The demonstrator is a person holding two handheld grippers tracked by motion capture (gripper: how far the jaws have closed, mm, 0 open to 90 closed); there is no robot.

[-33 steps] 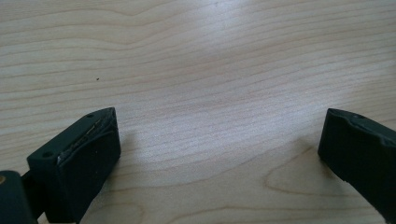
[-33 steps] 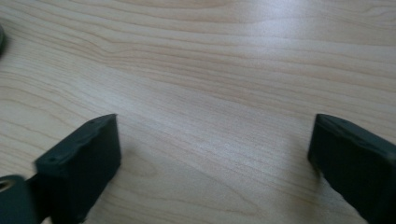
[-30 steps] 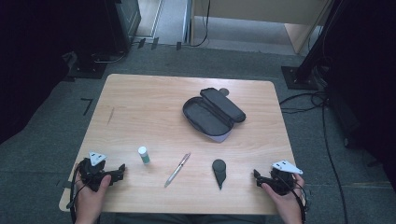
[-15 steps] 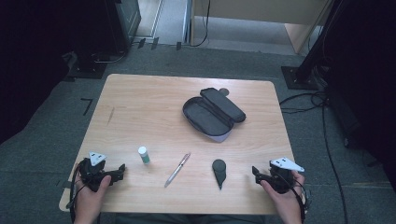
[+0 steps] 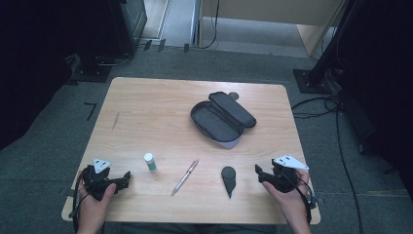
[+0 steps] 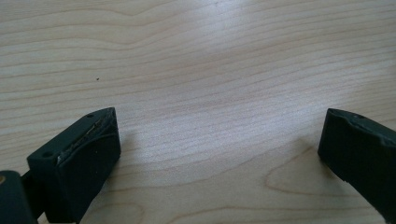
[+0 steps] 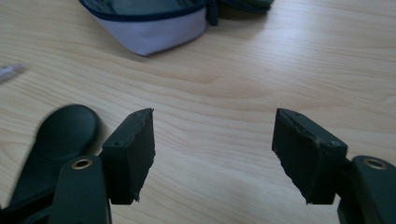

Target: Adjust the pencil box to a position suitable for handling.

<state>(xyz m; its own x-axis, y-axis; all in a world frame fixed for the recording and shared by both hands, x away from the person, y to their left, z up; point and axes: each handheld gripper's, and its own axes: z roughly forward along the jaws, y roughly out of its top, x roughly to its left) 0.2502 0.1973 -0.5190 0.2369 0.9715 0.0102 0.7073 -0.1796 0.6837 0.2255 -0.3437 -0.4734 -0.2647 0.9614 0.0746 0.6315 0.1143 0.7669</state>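
An open dark zip case (image 5: pixel 221 117) with a pale underside lies at the table's middle right; in the right gripper view the case (image 7: pixel 154 23) is at the top. Along the near side lie a small white-capped bottle (image 5: pixel 150 161), a pen (image 5: pixel 185 176) and a flat black teardrop-shaped piece (image 5: pixel 228 179). My right gripper (image 5: pixel 258 171) hovers just right of that piece. Its jaws (image 7: pixel 212 149) have just been closing but stand apart over bare wood, with the black piece (image 7: pixel 65 128) outside its left jaw. My left gripper (image 5: pixel 127 176) rests at the near left, jaws (image 6: pixel 219 154) wide apart over bare wood.
The wooden table (image 5: pixel 146 112) stands on grey carpet. Dark equipment stands and cables sit beyond its far corners and to the right. The pen's tip (image 7: pixel 9 70) shows at the left edge of the right gripper view.
My right gripper has lifted and shifted left toward the black teardrop piece, and its jaws have narrowed. The left gripper and the objects on the table have stayed put.
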